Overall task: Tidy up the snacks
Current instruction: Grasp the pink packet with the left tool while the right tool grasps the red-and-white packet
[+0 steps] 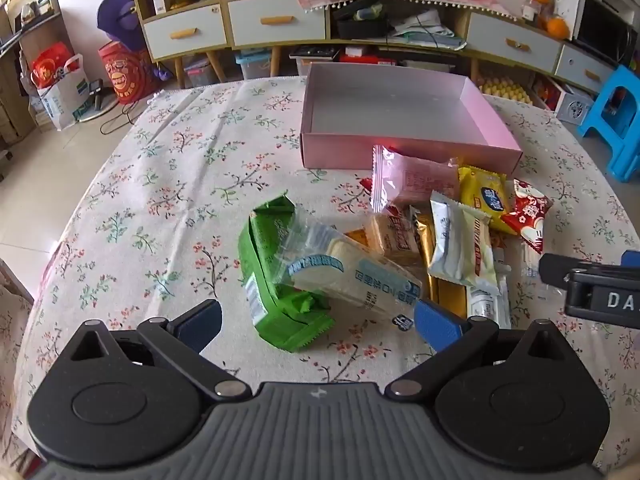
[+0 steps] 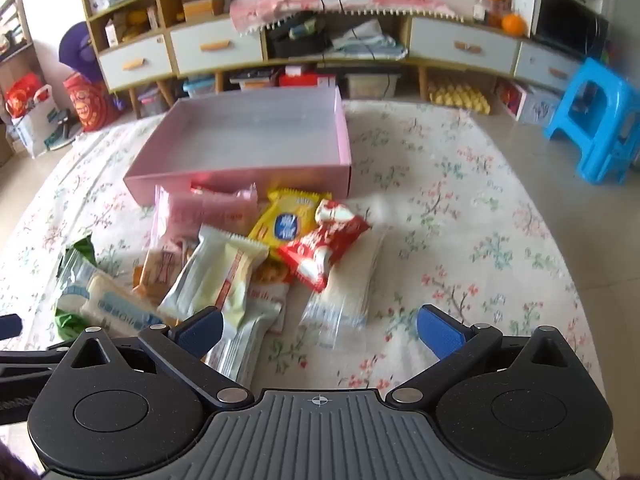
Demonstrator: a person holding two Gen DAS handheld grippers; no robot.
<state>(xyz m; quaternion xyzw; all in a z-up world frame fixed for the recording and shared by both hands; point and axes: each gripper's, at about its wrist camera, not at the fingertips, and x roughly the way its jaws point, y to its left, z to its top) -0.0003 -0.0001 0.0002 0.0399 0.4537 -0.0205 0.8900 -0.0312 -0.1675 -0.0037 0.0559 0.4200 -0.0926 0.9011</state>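
Snacks piled on the flowered bench [image 1: 160, 184], just in front of the pink box [image 1: 400, 148]. Left tool [image 1: 318, 318] spread wide, gripping nothing, hovering over the near-left end of the pile; between its blue pads a green packet [image 1: 276, 280] and the tail of a clear-wrapped white bread bar [image 1: 352, 272], no pad pressing on either. Right tool [image 2: 320, 330] equally wide apart and empty, poised over the near-right end of the pile, its left pad [image 2: 200, 332] just above a white-and-silver packet [image 2: 216, 276], a clear sleeve of white wafers [image 2: 348, 292] lying between the pads on the cloth. Farther toward the pink box, a red-and-white packet [image 2: 324, 244] resting across the wafers, a yellow packet with a blue round label [image 2: 290, 224] behind it, and a pink packet [image 2: 208, 212] leaning near the box's front wall. Gold and orange wrappers partly buried beneath the white ones, details unclear. Pink box open-topped, holding none of the snacks. Beyond the box, past the bench edge, a low cabinet with white drawers [image 2: 216, 50]; to the box's right, on the floor, a blue plastic stool [image 2: 596, 120].
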